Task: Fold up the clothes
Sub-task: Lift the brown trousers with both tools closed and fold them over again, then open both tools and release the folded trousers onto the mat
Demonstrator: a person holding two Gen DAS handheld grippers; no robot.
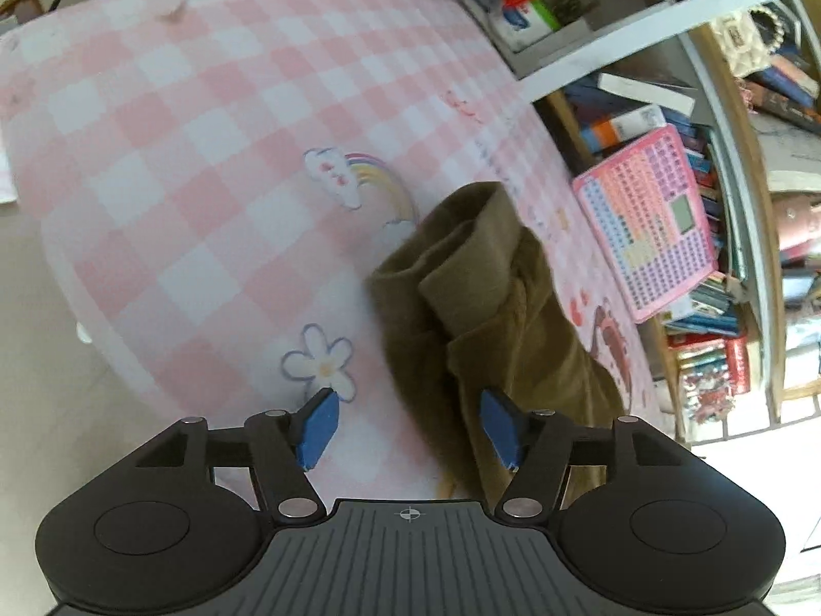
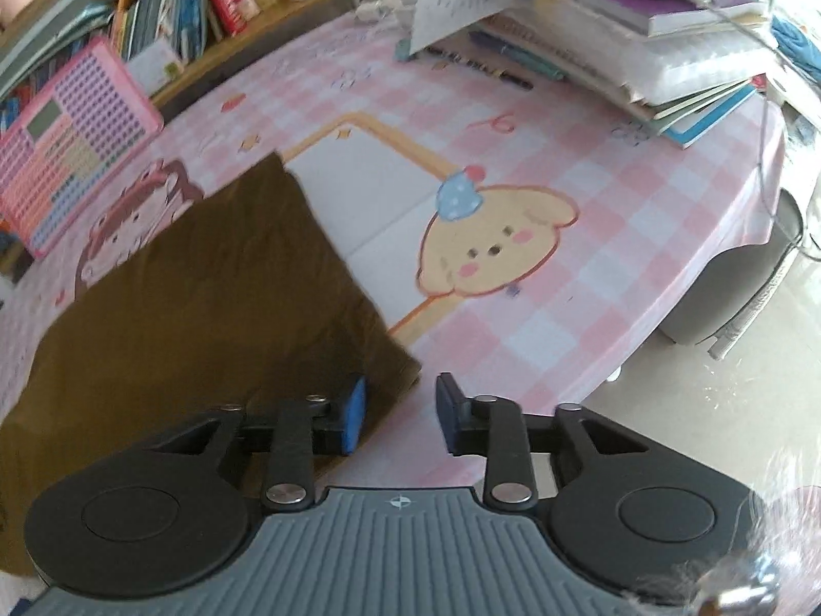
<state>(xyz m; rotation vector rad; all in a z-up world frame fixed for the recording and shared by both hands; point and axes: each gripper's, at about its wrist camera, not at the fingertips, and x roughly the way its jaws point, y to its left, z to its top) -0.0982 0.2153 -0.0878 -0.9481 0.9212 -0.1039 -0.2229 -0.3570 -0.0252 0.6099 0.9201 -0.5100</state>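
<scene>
Nearest the lens, my left gripper (image 1: pixel 405 428) stood with its jaws wide apart, nothing pressed between the blue pads (image 1: pixel 318 428); the edge of the olive-brown garment (image 1: pixel 492 318) lay just under the right-hand pad. My right gripper (image 2: pixel 400 416) had its jaws only partly parted, likewise empty, one pad over the garment's (image 2: pixel 205 282) near corner.

Taking the garment as the landmark: the pink checked tablecloth (image 1: pixel 179 154) lay beneath it on all sides. In the right wrist view a stack of books (image 2: pixel 641 41) sat well beyond it at the far edge. A pink keyboard toy (image 1: pixel 651 220) leaned near its far side, against the shelves.

The garment lay on the cloth as a flat folded slab in the right view; the left view showed its bunched, rolled end with a loose flap.

My judgement: soft, light, limp fabric with some nap, unlikely to slip, certain to sag. Best gripped at the corners or along the folded edge, taking all layers together.
</scene>
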